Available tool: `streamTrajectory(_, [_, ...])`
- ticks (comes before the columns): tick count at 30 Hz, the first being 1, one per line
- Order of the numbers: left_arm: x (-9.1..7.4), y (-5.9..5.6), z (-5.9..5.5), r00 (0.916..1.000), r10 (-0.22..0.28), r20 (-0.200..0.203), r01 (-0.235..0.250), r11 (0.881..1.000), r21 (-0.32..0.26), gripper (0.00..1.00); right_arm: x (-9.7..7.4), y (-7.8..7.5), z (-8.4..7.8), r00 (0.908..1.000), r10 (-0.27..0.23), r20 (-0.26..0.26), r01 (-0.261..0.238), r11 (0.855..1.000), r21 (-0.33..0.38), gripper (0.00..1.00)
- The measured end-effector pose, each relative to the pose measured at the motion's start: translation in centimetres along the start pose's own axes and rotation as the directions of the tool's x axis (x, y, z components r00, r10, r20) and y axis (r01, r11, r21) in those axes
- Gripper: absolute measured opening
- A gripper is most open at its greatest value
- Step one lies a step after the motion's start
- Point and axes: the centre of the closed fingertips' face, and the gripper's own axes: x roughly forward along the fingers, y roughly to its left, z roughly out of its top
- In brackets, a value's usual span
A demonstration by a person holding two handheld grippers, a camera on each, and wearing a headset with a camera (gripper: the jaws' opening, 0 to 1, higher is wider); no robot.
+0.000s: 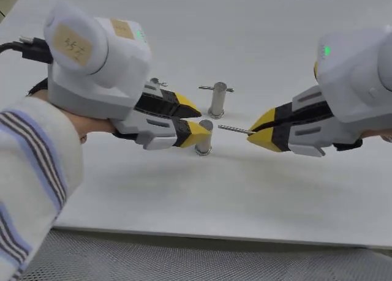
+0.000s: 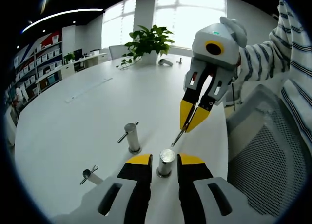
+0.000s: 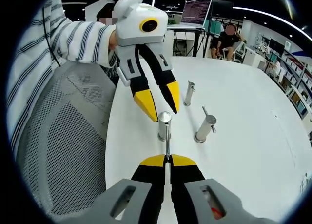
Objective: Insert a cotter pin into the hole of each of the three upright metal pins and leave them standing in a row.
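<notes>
Three metal pins stood on the white table [image 1: 184, 195], the two far pins [image 2: 131, 137] pinned. The left gripper [image 1: 197, 120], jaws part open, straddled the near pin [image 1: 204, 137]. The right gripper [image 1: 252, 134] pinched a cotter pin [image 1: 233, 129] by its hidden end. Thin, stiff, slippery wire, I judged: best held firmly close behind the tip.

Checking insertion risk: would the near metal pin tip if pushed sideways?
Probably tippy: the metal pin stands tall on a narrow base. It looks solid, so likely heavy for its size. The left tool straddling it should steady it.
</notes>
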Motion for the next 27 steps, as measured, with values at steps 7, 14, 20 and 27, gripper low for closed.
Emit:
streamTrajectory(7, [0.1, -0.1, -0.1, 0.9999, -0.014, -0.008, 0.014, 1.0, 0.001, 0.15, 0.5, 0.0, 0.1, 0.9998, 0.018, -0.002, -0.018, 1.0, -0.003, 0.0])
streamTrajectory(14, [0.0, -0.5, -0.2, 0.9993, -0.035, -0.014, 0.036, 0.999, 0.003, 0.1, 0.8, 0.0, 0.3, 0.9994, 0.033, -0.007, -0.033, 0.999, -0.017, 0.0])
streamTrajectory(20, [-0.1, -0.6, -0.1, 0.9988, -0.042, -0.024, 0.043, 0.997, 0.065, 0.1, 0.8, 0.4, 0.4, 0.9986, 0.053, -0.007, -0.053, 0.998, -0.031, 0.0])
streamTrajectory(27, [-0.1, -0.5, 0.0, 0.9986, -0.045, -0.028, 0.047, 0.997, 0.061, 0.09, 1.2, 0.3, 1.1, 0.9981, 0.061, -0.007, -0.061, 0.997, -0.044, 0.0])
